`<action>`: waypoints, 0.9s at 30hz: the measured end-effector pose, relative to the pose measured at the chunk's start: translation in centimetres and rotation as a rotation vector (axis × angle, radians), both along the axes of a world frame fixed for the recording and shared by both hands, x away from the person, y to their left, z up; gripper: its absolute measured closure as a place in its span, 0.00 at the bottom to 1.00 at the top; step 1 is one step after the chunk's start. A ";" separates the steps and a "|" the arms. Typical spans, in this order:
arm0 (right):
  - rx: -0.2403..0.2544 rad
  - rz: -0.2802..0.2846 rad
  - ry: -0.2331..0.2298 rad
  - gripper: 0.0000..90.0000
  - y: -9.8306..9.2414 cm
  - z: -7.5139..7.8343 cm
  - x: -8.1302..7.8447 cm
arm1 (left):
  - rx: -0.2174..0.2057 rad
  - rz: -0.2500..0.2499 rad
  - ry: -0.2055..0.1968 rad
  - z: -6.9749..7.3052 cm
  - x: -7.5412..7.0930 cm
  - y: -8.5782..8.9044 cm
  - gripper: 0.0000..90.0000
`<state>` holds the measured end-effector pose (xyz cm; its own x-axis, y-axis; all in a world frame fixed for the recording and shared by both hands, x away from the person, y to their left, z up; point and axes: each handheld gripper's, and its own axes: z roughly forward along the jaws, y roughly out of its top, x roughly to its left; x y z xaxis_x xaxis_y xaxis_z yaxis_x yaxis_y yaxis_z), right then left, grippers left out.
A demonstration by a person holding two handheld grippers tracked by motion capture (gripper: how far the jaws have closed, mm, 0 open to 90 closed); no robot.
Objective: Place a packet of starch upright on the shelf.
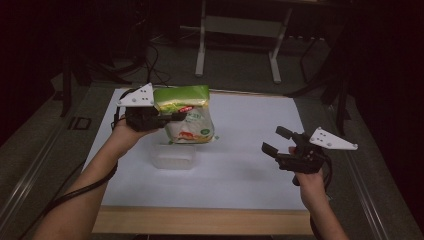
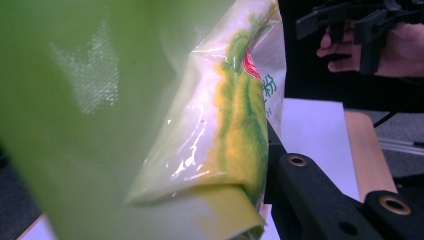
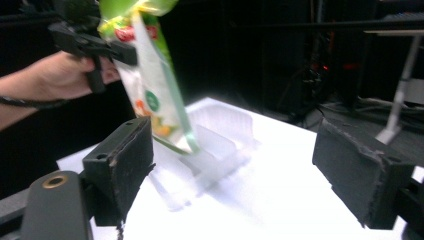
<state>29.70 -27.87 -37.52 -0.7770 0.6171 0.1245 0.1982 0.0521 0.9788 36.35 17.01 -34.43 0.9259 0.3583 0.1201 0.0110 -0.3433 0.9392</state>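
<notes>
The left gripper (image 1: pixel 176 117) is clamped on a green-topped bag (image 1: pixel 187 117), pinching it near its upper part and holding it up in the air over the far left part of the white sheet (image 1: pixel 250 165) that covers the table. The bag hangs tilted, its lower end just above a clear plastic container (image 1: pixel 173 156) that sits on the sheet nearer the left edge. Over toward the right edge, the right gripper (image 1: pixel 275 142) is held off the surface with its jaws spread wide and nothing between them, pointing toward the bag and container, well apart from both.
</notes>
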 end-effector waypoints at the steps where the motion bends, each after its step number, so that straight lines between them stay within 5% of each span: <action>1: -0.004 -0.005 0.005 0.18 -0.3 -0.2 0.0 | 0.002 -0.003 0.002 -0.1 0.1 0.2 0.91; 13: -0.016 -0.058 0.032 0.15 -2.6 -4.7 -1.3 | 0.071 -0.032 0.015 -1.9 0.1 2.0 0.91; 17: -0.059 -0.044 0.063 0.15 -2.6 -5.9 -1.7 | 0.088 -0.035 0.034 -2.8 0.5 2.6 0.91; 27: -0.050 -0.004 0.044 0.15 -2.4 -5.7 -1.9 | 0.152 -0.034 0.087 -6.0 1.3 2.7 0.91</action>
<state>27.80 -30.24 -43.22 -0.7689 0.6266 0.1273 0.2410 0.0996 0.9654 37.62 19.75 -40.40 0.9463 0.3106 0.0898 0.0756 -0.4827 0.8725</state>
